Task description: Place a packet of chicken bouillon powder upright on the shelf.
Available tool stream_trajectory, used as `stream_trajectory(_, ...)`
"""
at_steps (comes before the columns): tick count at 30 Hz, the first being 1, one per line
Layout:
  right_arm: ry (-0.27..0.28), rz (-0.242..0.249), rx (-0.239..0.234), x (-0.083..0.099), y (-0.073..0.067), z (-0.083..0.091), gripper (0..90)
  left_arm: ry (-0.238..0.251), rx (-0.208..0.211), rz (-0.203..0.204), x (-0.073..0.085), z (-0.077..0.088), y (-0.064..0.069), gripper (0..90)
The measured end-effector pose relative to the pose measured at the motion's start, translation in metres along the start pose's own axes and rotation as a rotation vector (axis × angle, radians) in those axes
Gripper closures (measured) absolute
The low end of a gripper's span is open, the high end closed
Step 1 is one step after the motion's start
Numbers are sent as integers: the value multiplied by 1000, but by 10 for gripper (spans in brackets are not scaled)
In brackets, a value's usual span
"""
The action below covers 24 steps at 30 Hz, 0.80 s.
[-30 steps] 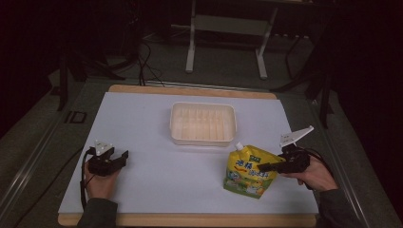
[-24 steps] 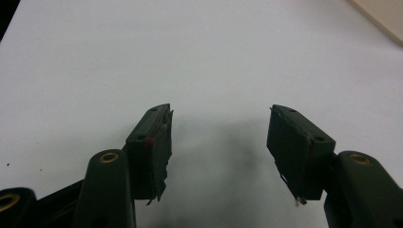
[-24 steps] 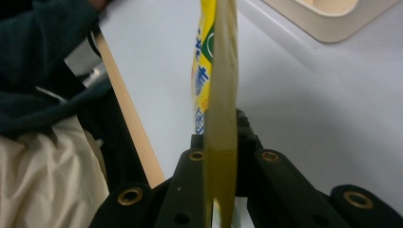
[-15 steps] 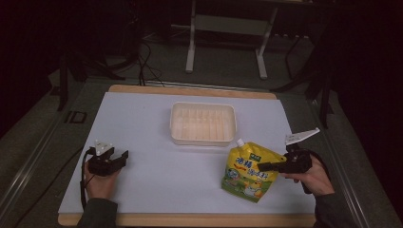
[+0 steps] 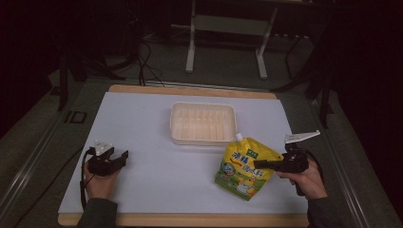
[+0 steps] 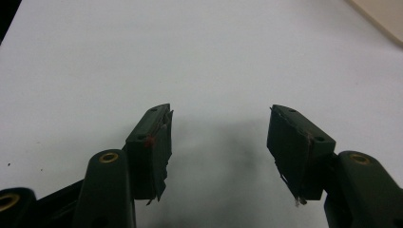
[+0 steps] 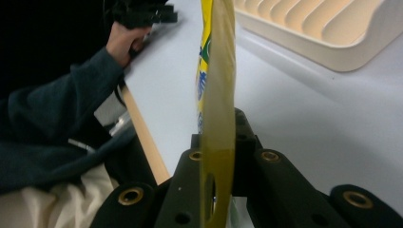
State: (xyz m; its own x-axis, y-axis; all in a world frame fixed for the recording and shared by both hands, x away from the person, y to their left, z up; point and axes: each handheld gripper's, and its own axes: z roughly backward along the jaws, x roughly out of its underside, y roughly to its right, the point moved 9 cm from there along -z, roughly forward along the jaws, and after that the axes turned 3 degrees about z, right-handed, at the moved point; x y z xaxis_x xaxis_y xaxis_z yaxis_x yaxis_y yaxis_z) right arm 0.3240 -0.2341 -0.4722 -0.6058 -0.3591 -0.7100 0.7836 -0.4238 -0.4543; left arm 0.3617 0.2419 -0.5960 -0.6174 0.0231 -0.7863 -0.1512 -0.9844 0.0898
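On the worktop [image 5: 157, 128] we see wide bare white surface between the two hands. A cream ridged tray [image 5: 203, 122] sits toward twelve o'clock of centre, well clear of every edge. The yellow spouted pouch [image 5: 244, 167] lies at about five o'clock, near the front wooden edge, its spout just short of the tray's near right corner. Since half a second ago the pouch and the right claw [image 5: 260, 164] have shifted slightly toward the front edge; the left claw [image 5: 119, 157], at eight o'clock, has not moved. Our left claw's jaws stand wide apart over bare surface, touching nothing. Our right claw is clamped on the pouch's right side seam [image 7: 216, 118].
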Motion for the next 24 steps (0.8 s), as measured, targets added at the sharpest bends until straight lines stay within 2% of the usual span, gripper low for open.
stream_trajectory(6,38,-28,20,-3,2,0,900,1,-1,0,0,0,0,405)
stream_trajectory(7,73,-45,40,-5,4,0,900,2,-1,2,0,0,0,406)
stream_trajectory(15,136,-85,62,-12,5,-1,900,2,-1,1,0,0,0,405)
stream_trajectory(21,194,-81,71,-19,2,1,900,2,-1,1,0,0,0,405)
stream_trajectory(24,201,-80,72,-20,2,1,900,2,-1,2,0,0,0,405)
